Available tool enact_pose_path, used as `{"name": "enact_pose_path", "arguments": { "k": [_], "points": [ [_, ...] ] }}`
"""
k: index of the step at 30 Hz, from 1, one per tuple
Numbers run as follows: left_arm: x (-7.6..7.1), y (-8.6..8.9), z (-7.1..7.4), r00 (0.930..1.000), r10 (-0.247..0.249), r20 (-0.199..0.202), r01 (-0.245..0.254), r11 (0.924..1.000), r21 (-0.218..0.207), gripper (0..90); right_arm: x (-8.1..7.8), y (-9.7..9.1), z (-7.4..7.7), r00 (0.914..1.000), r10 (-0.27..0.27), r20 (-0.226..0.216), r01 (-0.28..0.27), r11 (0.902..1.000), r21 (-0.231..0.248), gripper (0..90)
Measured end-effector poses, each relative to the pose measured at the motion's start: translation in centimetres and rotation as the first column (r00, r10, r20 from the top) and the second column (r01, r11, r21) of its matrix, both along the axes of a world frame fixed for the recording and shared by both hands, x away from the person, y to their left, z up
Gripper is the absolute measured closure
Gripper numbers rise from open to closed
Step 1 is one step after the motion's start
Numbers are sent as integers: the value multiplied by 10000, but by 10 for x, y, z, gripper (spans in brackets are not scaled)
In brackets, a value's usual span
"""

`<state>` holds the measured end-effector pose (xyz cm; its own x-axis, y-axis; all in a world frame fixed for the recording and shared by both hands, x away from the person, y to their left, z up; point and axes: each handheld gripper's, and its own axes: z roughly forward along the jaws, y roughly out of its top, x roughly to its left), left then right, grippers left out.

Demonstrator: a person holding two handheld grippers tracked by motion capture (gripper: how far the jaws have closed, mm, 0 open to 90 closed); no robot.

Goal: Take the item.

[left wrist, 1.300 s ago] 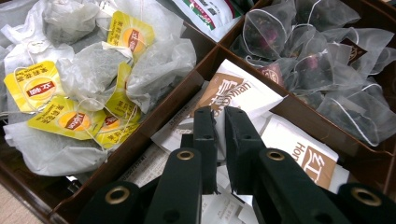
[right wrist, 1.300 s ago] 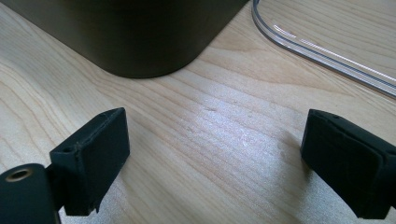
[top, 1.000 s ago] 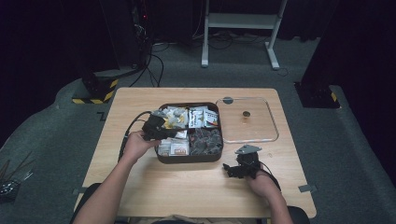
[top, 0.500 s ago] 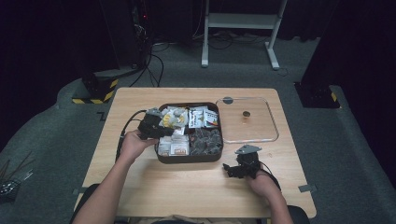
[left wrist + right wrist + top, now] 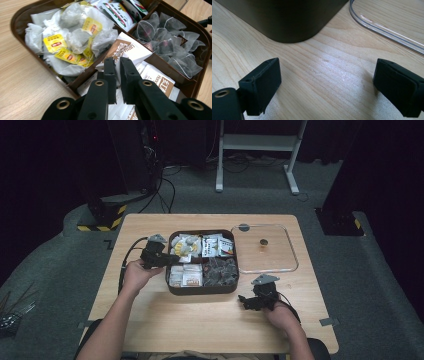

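Note:
A brown compartment box (image 5: pixel 202 291) of tea sits mid-table. My left gripper (image 5: pixel 169 258) is at the box's left edge, and in the left gripper view its jaws (image 5: pixel 118 62) stand almost together. They are shut on a white and brown sachet (image 5: pixel 130 48), which tilts up over the divider. Yellow-tagged tea bags (image 5: pixel 72 37) fill the compartment to the left of the jaws, and pyramid bags (image 5: pixel 170 42) the one at the right. My right gripper (image 5: pixel 246 301) rests open on the wood by the box's front right corner, nothing between its jaws (image 5: pixel 327 72).
A clear lid (image 5: pixel 280 255) lies flat to the right of the box, and its rim (image 5: pixel 382 27) runs just beyond my right gripper. The box's dark wall (image 5: pixel 287 20) stands close ahead of that gripper. Bare wood lies along the table's front.
My left hand and gripper have drawn back to the left, from over the box toward its left edge. The right hand has kept still.

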<state>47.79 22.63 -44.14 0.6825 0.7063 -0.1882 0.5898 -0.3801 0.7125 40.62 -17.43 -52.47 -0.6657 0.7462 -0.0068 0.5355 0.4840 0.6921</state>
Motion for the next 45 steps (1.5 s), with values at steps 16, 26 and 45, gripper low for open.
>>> {"name": "enact_pose_path", "arguments": {
  "k": [16, 26, 45],
  "points": [
    [-5, 23, 4, 9977, 667, 101, -665, 9976, -197, 842, 3, 1, 0, 9999, 120, 6, -120, 9999, -1, 77],
    [-9, 41, 6, 9938, 1101, 170, -1097, 9937, -247, 841, 5, 2, 0, 9999, 160, 2, -160, 9999, -2, 77],
    [-10, 75, 4, 9795, 2007, 196, -2003, 9796, -180, 841, 7, 3, 0, 9998, 195, -1, -195, 9998, -1, 77]
  ]
}}
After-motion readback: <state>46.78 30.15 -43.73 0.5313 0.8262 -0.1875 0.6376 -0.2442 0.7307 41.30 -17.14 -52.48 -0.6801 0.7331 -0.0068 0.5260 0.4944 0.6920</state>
